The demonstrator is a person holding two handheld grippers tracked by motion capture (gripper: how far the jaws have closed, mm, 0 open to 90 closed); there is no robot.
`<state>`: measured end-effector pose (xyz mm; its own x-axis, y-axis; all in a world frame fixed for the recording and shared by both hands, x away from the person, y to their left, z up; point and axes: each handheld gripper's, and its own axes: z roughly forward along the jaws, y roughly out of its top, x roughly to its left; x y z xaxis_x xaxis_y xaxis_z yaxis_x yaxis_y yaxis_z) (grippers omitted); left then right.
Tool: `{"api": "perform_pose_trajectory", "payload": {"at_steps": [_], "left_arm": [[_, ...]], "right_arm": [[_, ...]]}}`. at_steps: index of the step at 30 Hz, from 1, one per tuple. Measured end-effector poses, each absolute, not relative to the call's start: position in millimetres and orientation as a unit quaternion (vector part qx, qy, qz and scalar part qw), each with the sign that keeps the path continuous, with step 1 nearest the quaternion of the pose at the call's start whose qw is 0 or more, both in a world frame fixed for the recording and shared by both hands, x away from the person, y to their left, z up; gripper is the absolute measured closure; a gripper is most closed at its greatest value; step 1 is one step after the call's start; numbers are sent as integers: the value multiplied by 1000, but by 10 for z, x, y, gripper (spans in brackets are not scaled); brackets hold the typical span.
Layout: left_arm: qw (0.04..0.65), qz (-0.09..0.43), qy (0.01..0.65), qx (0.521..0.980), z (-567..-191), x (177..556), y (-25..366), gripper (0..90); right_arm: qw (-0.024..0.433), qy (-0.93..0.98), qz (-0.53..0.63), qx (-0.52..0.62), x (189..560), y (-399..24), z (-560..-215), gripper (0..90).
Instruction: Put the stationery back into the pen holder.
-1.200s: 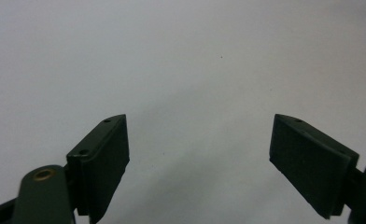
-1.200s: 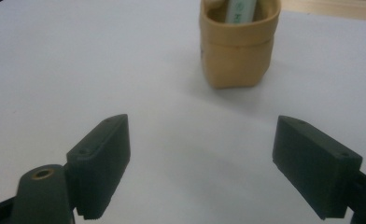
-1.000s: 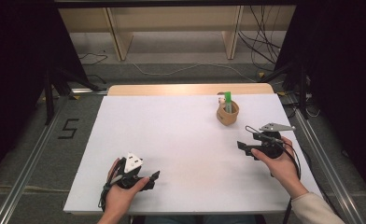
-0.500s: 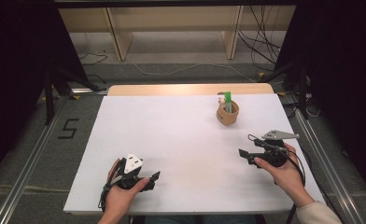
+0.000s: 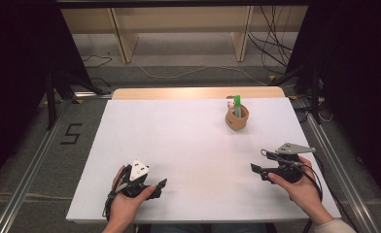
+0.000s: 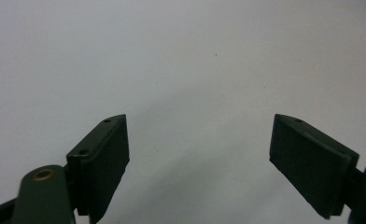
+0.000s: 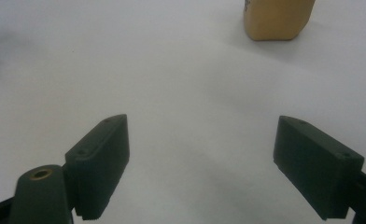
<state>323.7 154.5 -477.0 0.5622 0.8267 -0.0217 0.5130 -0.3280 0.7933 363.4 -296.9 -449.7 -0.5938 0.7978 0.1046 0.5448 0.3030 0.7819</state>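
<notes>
White tabletop (image 5: 198, 145): tan cup (image 5: 237, 119) near far right edge, green stick inside; right tool view cuts off cup top. Left tool (image 6: 197, 163) & right tool (image 7: 200, 165) at near corners, both released, nothing btwn jaws.

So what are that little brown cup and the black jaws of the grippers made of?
The cup looks like wood or cork: matte tan with a smooth, rounded wall, though the look leaves it open. The green stick standing in it seems plastic, going by its bright even colour. The jaws of the right gripper look like matte black moulded plastic, flat-faced with small screw holes.
</notes>
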Motion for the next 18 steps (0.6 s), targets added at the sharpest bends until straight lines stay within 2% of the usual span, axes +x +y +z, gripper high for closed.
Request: {"api": "perform_pose_trajectory", "payload": {"at_steps": [18], "left_arm": [[397,193,421,793,-4781,3222,1513,199]], "right_arm": [[140,802,409,411,3325,-3047,-4649,188]]}}
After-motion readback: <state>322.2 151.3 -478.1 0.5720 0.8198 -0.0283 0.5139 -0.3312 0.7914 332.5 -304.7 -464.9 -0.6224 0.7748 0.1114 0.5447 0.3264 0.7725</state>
